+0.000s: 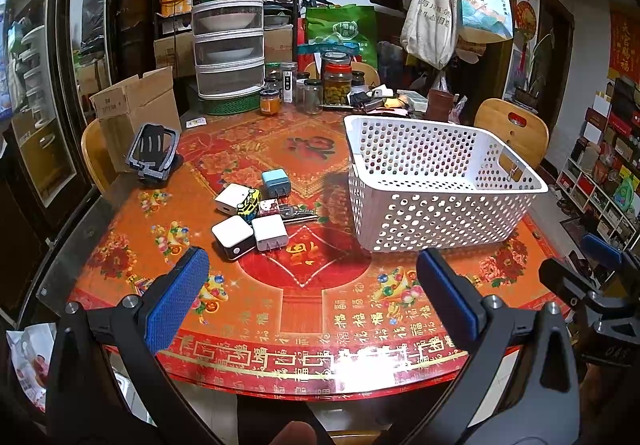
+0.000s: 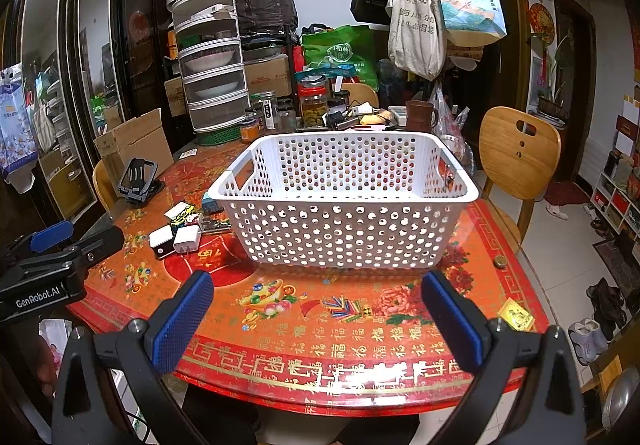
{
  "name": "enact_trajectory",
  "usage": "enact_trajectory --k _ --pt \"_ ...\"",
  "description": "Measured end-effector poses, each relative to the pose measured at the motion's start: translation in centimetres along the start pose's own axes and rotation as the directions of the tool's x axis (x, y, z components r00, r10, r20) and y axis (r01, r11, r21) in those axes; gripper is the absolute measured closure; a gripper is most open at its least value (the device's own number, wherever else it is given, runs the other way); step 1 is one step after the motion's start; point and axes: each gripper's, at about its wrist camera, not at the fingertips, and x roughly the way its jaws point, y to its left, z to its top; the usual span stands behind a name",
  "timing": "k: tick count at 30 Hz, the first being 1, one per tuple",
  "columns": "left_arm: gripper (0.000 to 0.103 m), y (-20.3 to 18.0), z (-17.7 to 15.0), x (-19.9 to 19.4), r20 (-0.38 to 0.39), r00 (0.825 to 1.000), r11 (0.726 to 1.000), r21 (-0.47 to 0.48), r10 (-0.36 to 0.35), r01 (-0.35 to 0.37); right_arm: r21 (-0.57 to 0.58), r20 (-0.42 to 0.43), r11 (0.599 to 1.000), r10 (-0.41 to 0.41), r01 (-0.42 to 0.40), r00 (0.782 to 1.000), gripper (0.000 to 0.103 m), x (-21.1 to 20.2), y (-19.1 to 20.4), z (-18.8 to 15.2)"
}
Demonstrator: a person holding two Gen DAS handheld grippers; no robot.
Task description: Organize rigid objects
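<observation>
Both claws gape, empty — chargers [image 1: 250, 219] beside seemingly bare basket [image 1: 436, 181]

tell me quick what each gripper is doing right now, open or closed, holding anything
left gripper: open, holding nothing, above the table edge.
right gripper: open, holding nothing, in front of the white basket.

Both wrist views look forward low over the table's [image 1: 320, 325] near edge, sharing the white basket [image 2: 344, 213]
</observation>
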Motion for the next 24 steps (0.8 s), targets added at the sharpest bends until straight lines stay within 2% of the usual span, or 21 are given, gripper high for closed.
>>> enact_trajectory --k 8,11,14,18,19,20,21,23,24 --pt "0.001 0.1 -0.1 0.7 -0.001 1.000 1.000 -0.002 0.000 0.000 0.002 -0.003 1.000 -0.005 0.005 1.000 0.000 0.2 -0.2 -0.2" --pt "0.001 0.7 0.1 1.1 0.046 0.999 1.000 0.006 0.006 -0.006 0.015 -0.002 0.999 -0.031 0.031 1.000 0.000 0.8 -1.4 -0.2" --pt "0.001 2.4 0.9 1.9 0.083 0.996 0.999 -0.025 0.027 -0.025 0.038 0.039 0.994 -0.099 0.098 0.994 0.000 1.4 -3.9 1.2" --pt "0.001 6.2 2.8 4.6 0.090 0.995 0.994 -0.102 0.035 -0.025 0.106 0.122 0.969 -0.236 0.224 0.964 0.000 3.1 -9.7 4.5" --pt "0.001 7.2 3.4 5.8 0.101 0.993 0.994 -0.099 0.060 -0.050 0.121 0.120 0.961 -0.262 0.248 0.957 0.000 4.2 -11.3 5.3" --pt "0.001 7.9 3.7 6.9 0.091 0.991 0.992 -0.097 0.095 -0.086 0.126 0.113 0.959 -0.268 0.254 0.957 0.000 5.3 -12.4 5.8" --pt "0.001 8.7 3.9 8.3 0.048 0.991 0.988 -0.095 0.129 -0.124 0.119 0.093 0.961 -0.261 0.249 0.961 0.000 6.7 -13.7 6.2" --pt "0.001 10.5 4.1 11.6 -0.059 0.987 0.985 -0.082 0.147 -0.151 0.112 -0.022 0.962 -0.250 0.251 0.968 0.000 10.1 -15.8 6.7" --pt "0.001 11.5 4.0 13.2 -0.101 0.983 0.984 -0.076 0.154 -0.162 0.121 -0.079 0.968 -0.214 0.222 0.974 0.000 11.5 -16.5 6.9"
